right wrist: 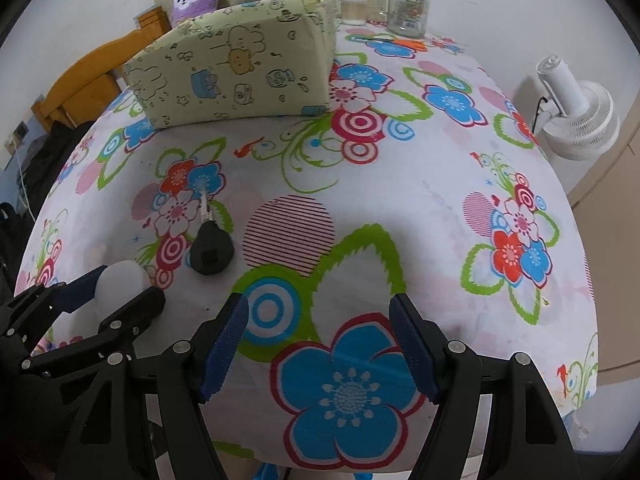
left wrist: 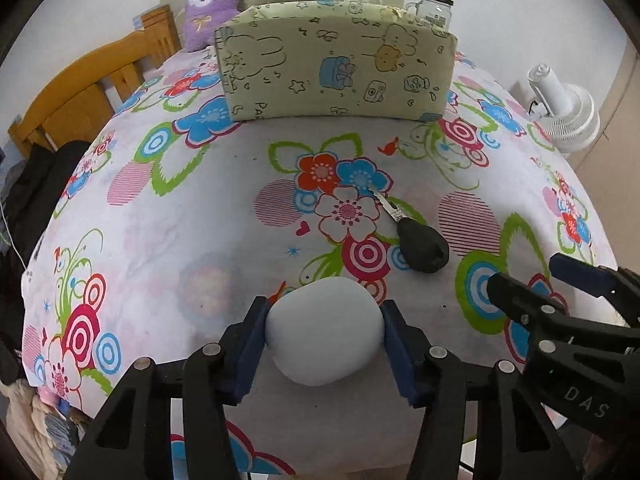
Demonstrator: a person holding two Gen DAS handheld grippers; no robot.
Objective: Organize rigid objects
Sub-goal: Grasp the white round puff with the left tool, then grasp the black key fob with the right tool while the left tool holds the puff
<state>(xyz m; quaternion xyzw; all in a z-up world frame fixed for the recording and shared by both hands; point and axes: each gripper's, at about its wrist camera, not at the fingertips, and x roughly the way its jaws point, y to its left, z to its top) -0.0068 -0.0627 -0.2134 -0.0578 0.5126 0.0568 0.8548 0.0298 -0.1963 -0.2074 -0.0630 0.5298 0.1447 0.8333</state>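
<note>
Left gripper (left wrist: 324, 338), black frame with blue ribbed pads, is clamped on a smooth white egg-shaped object (left wrist: 323, 330) at the near edge of the table; both pads press its sides, left and right, and the object rests on or just above the cloth, which of the two cannot be told. Its long axis runs away from the left wrist camera, broader end near, narrower end toward the table's middle. Table is covered by a white cloth printed with bright flowers and rings (right wrist: 420, 184). Just beyond and right of the white object, apart from it, lies a key with a bulky black plastic head (left wrist: 422, 249). The key's long axis is diagonal: metal blade points toward the far left of the table, black head toward the near right edge. Right gripper (right wrist: 318, 346), same build, hangs above the near edge with its jaws standing wide apart and only the printed cloth between them; it touches nothing. In the left wrist view it shows at the right, near the key but clear of it. Toward the far edge stands a pale green box wrapped in cartoon-print paper (left wrist: 336, 64), long side across the table. Behind it: a purple plush toy (left wrist: 210, 4) at the far left corner, a clear glass jar with a green lid (left wrist: 436, 2) at the far right. A white fan (right wrist: 576, 116) stands off the table's right edge.
</note>
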